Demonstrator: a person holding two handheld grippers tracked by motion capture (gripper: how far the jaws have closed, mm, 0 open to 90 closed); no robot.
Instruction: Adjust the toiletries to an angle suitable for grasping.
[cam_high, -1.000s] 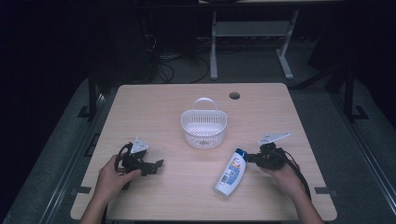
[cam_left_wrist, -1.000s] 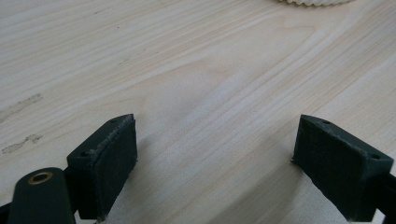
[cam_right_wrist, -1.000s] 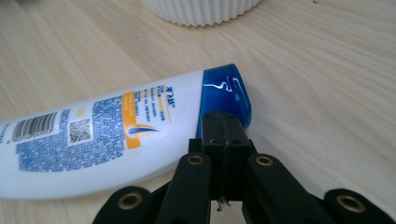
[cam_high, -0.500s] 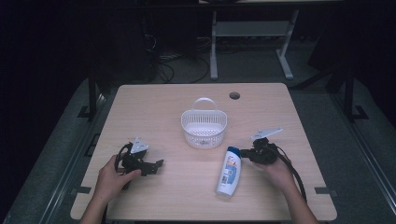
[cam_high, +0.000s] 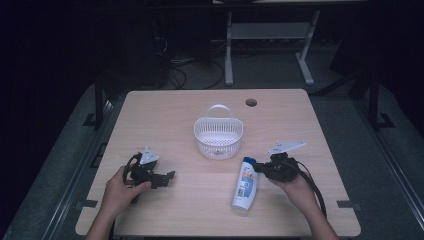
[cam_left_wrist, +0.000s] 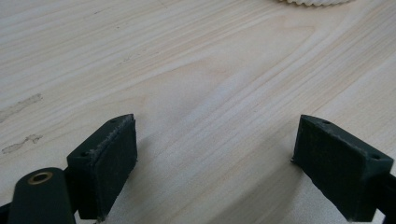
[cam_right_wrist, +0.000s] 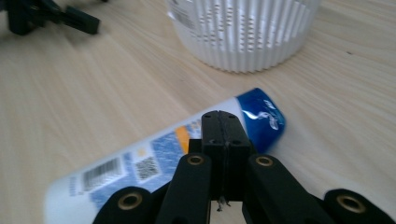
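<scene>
high view, white basket (cam_high: 218, 138) empty, left hand-held gripper (cam_high: 167, 178) wide, right hand-held gripper (cam_high: 259, 169) closed

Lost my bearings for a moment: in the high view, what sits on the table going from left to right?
Left gripper → white basket → shampoo bottle → right gripper.

Wood, plastic and matt black

My bench (cam_high: 165, 115) is pale, smooth wood grain; the basket (cam_right_wrist: 243, 28) is ribbed white plastic, the bottle (cam_right_wrist: 154, 158) glossy plastic, my left gripper (cam_left_wrist: 215, 163) pads matt.
</scene>
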